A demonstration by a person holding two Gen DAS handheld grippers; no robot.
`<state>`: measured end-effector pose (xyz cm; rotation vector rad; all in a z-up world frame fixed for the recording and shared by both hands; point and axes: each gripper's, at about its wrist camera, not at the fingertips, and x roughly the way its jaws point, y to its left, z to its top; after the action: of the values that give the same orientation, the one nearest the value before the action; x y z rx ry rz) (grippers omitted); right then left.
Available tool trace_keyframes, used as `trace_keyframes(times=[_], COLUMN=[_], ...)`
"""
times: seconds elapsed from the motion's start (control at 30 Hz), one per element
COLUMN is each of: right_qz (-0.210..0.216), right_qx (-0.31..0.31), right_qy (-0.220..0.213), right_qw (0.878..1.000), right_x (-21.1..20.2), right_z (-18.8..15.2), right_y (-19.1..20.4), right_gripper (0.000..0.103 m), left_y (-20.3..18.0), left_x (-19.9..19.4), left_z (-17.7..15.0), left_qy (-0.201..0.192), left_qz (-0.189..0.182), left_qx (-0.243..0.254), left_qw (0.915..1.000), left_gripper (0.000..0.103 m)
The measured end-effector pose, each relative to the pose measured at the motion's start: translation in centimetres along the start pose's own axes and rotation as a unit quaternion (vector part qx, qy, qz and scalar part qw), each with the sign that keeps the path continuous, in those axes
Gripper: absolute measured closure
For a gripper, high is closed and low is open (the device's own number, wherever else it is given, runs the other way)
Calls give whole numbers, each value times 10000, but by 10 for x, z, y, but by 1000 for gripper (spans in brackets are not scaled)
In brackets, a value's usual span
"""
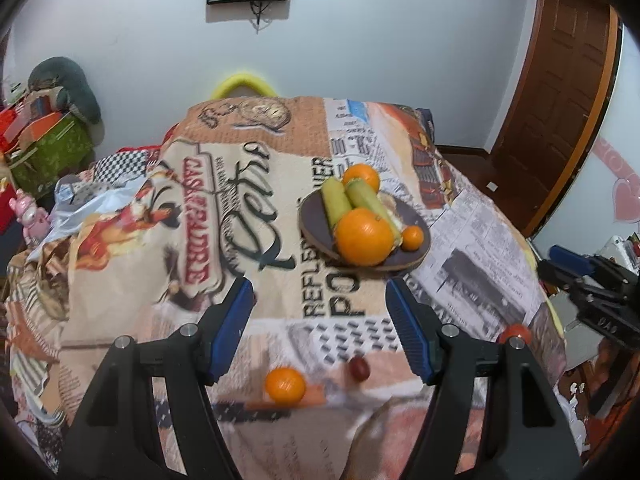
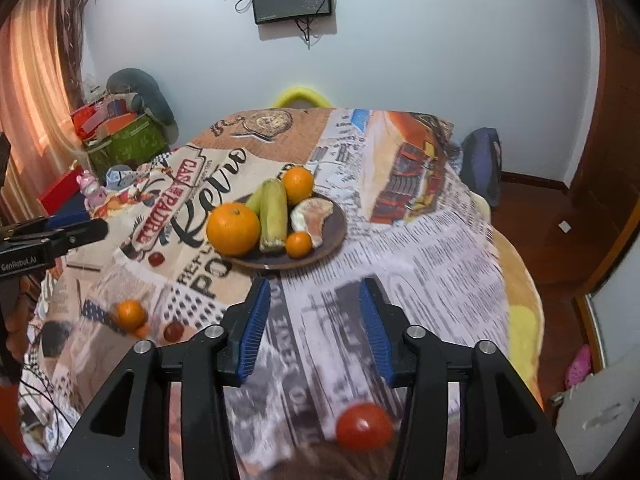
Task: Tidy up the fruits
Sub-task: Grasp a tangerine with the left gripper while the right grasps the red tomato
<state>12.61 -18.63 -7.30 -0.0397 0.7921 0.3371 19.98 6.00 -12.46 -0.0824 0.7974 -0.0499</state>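
Note:
A dark brown plate (image 1: 313, 221) (image 2: 334, 222) stands mid-table with a large orange (image 1: 364, 236) (image 2: 233, 228), a second orange, a small mandarin, two green-yellow long fruits (image 2: 274, 216) and a peeled piece. On the cloth nearer me lie a small orange (image 1: 285, 385) (image 2: 131, 314), a dark red grape (image 1: 359, 367) (image 2: 173, 331), another grape (image 2: 156, 258) and a red tomato (image 1: 516, 332) (image 2: 363, 426). My left gripper (image 1: 319, 286) hovers open over the cloth short of the plate, holding nothing. My right gripper (image 2: 316, 284) is open too, with the tomato below and behind its fingers.
A printed cloth (image 1: 256, 208) covers the round table, which drops off at the right and near edges. A yellow chair back (image 1: 244, 80) rises behind it. Boxes and a plush toy (image 2: 120, 128) crowd the left, and a wooden door (image 1: 560, 100) is at the right.

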Motion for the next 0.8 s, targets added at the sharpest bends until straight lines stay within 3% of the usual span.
trace_keyframes(times=[0.17,0.43,0.63,0.8], right_qz=[-196,-63,43,-185], right_qx=[138,578,600,584], right_qy=[247,824,1087,1040], right_qw=[9994,9949,9923,9927], right_x=[2,18,34,40], right_z=[-25,-65,-75,-77], right_y=[-14,-34,-31,-32], right_gripper=[58,56,55,43], left_y=[16,29,28,28], left_x=[4,30,52,65], left_z=[-24,-62,-79,-84], left_qy=[225,801,1097,1207], left_qz=[91,182,178,205], left_qx=[-99,-205,-210,-184], left_qw=[9997,9964,9936,9923], left_gripper=[34,34,35,37])
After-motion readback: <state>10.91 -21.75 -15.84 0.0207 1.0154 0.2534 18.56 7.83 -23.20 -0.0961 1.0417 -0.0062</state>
